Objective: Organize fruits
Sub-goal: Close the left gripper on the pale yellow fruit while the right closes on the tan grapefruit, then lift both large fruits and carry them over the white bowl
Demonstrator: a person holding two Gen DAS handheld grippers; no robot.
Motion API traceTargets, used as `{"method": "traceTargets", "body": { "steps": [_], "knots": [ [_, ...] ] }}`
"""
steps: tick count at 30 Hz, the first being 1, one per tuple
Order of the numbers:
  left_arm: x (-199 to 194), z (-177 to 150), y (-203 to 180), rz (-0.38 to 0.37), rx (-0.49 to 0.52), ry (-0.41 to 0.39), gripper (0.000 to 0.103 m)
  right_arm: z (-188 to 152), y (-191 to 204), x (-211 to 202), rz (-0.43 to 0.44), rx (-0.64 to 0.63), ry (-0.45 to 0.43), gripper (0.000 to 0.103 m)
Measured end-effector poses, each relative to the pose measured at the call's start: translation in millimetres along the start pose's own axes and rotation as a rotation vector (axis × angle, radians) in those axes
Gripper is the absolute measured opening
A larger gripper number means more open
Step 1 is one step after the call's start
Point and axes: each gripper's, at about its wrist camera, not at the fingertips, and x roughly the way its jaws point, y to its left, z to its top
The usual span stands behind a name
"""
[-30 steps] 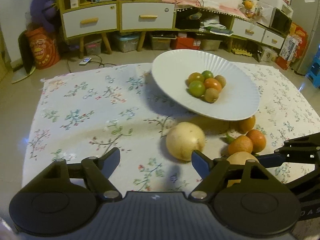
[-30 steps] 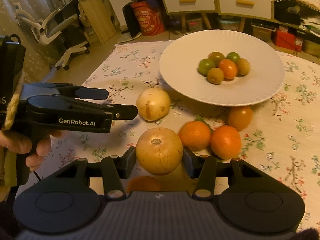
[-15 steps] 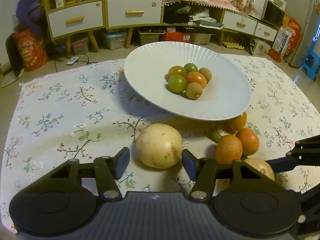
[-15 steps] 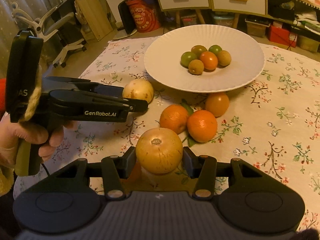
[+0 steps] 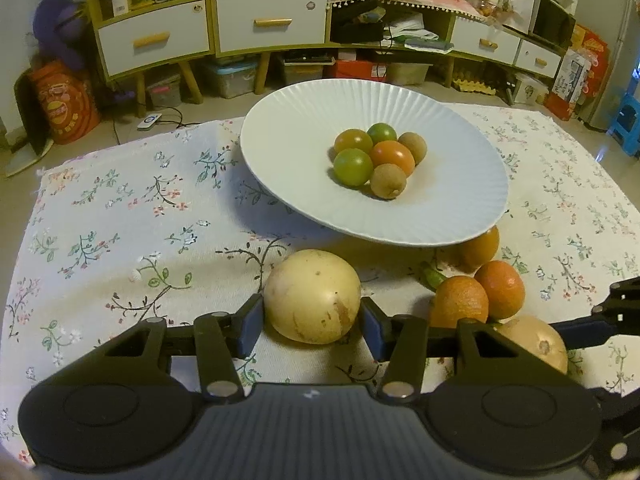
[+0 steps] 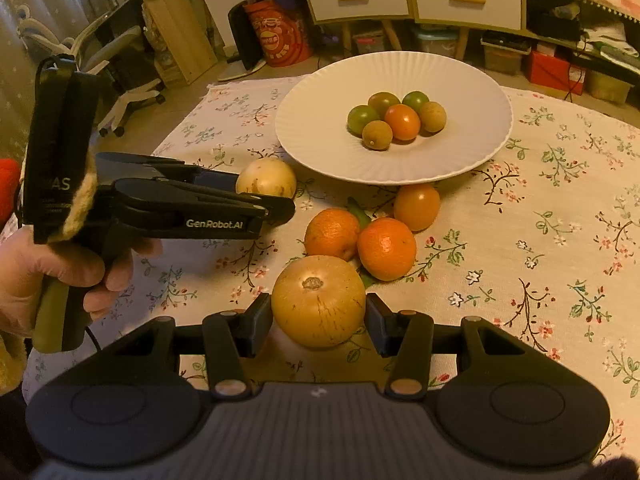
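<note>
Bracketing a pale yellow fruit [image 5: 312, 297], the left tongs [image 5: 312, 322] have a blue pad at each flank of it; whether the pads press it or merely sit beside it cannot be told. The fruit rests on the flower-patterned cloth [image 5: 120, 216] covering the surface. Seen from the right wrist, the same fruit [image 6: 266, 178] shows just past the tips of the left tongs [image 6: 280, 204], which a hand [image 6: 60, 272] holds by the grip.

The right tongs [image 6: 319, 316] are clamped on a golden round fruit [image 6: 319, 301], one pad against each side, its stem scar facing up. In the left wrist view that fruit [image 5: 536, 340] appears to the right of the left tongs, partly hidden behind their right finger.

Just beyond the right tongs lie two oranges [image 6: 332, 233], touching each other, with a smoother orange fruit [image 6: 417, 206] a little farther on, tucked under the edge of the white ribbed plate [image 6: 460, 160]. The plate stands farther ahead of both tongs and carries a tight cluster of small fruits [image 6: 402, 121]: green, orange and brown ones, all touching.
</note>
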Motion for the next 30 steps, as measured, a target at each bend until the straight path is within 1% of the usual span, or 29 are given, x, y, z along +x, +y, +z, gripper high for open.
{"method": "traceTargets", "body": {
  "steps": [9, 17, 24, 30],
  "knots": [
    [1, 0, -5, 0.027, 0.022, -0.012, 0.040, 1, 1, 0, -0.006, 0.001, -0.003, 0.046],
    [-5, 0, -6, 0.023, 0.019, -0.006, 0.040, 4, 3, -5, -0.006, 0.003, -0.022, 0.046],
    [-11, 1, -5, 0.028, 0.004, -0.004, 0.040, 8, 1, -13, -0.011, 0.017, -0.049, 0.046],
    [-22, 5, 0, 0.035, -0.025, -0.025, 0.040, 15, -5, -20, -0.017, 0.041, -0.082, 0.046]
  ]
}}
